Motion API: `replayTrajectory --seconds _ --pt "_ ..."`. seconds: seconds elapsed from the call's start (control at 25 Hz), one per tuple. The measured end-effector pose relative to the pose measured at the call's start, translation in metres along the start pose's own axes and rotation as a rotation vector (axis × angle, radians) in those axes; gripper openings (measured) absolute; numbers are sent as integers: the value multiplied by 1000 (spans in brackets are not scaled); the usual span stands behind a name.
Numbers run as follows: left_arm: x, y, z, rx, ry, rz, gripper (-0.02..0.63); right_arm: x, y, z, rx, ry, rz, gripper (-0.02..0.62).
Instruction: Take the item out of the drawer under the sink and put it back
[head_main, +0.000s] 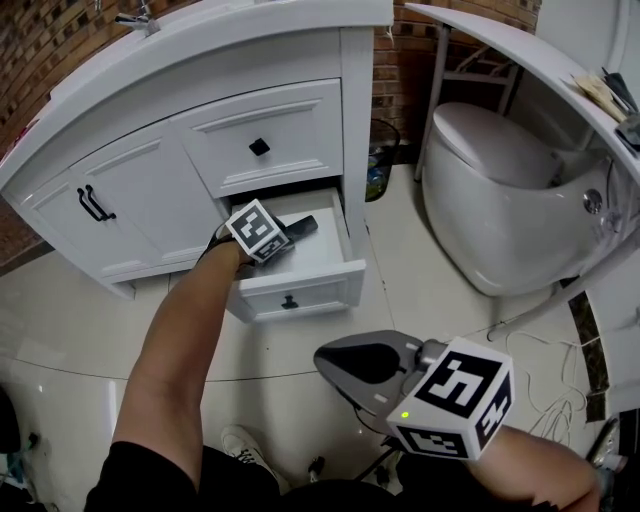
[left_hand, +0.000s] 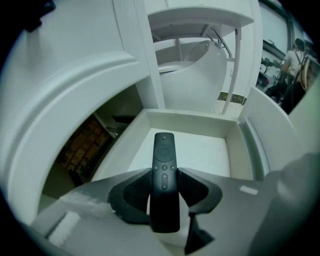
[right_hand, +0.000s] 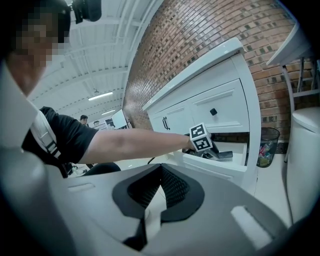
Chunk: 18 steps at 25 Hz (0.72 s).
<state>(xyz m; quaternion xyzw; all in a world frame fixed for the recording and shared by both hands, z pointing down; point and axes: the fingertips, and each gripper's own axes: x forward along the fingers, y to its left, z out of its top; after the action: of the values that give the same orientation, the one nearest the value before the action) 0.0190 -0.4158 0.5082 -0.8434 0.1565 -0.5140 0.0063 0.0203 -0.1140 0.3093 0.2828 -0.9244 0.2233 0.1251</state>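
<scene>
Between the pads of the left gripper (left_hand: 165, 182) a slim black plastic remote control (left_hand: 164, 150) is clamped by its lower half. It is aligned with the jaws, probably for a straight lift from the open white wooden drawer (left_hand: 200, 120) around it. The right gripper (right_hand: 159, 175) is held well apart, closed and empty.

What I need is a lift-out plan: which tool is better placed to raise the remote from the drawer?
Left. The left tool is inside the open drawer, gripping the remote control; the right tool hangs shut, empty, away from it.
</scene>
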Motion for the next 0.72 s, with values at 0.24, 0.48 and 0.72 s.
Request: replayTrajectory --seconds 0.24,0.48,0.72 --pt "-66 16 15 -32 -80 89 167 0 1 -1 -26 2 -26 3" --pt "-146 -2 25 -51 -211 118 167 3 9 -4 -55 11 -29 3" --pt "-201 -39 25 -34 -291 109 168 15 29 -9 -106 38 -8 3"
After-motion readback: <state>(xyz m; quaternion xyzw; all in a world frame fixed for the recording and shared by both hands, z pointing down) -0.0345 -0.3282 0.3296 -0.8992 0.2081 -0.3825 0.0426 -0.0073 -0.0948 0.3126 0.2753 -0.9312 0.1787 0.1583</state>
